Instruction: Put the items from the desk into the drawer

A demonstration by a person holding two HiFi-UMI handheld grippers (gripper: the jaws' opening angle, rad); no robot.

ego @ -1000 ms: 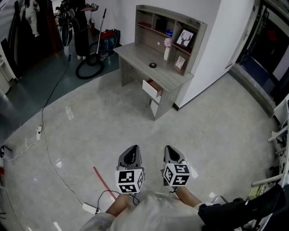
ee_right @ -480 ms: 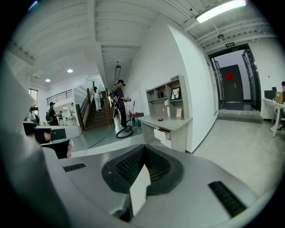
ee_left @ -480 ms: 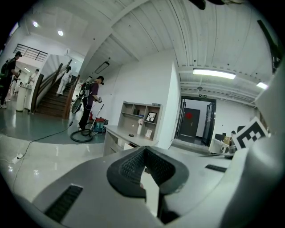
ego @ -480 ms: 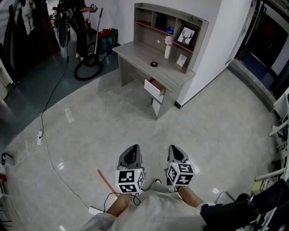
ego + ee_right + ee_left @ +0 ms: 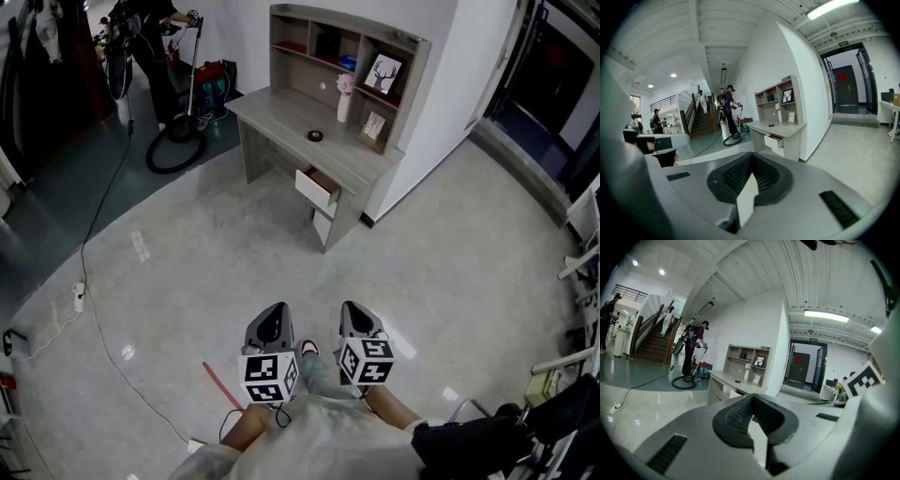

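The left tool point(image 5: 274, 312) and the right tool point(image 5: 353, 310) were both closed tight, holding nothing. The counter point(image 5: 281, 120) stood far off, its drawer point(image 5: 317, 188) pulled open.

Dark item point(image 5: 316, 136) on the desk point(image 5: 277, 114) is too small to identify.

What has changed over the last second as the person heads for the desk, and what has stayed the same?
The person has stepped forward: a shoe now shows between the grippers, and the red stick on the floor has slid down the head view. Nothing was taken hold of or let go. The left gripper and right gripper stay shut and empty, the drawer stays open, and the desk is untouched.
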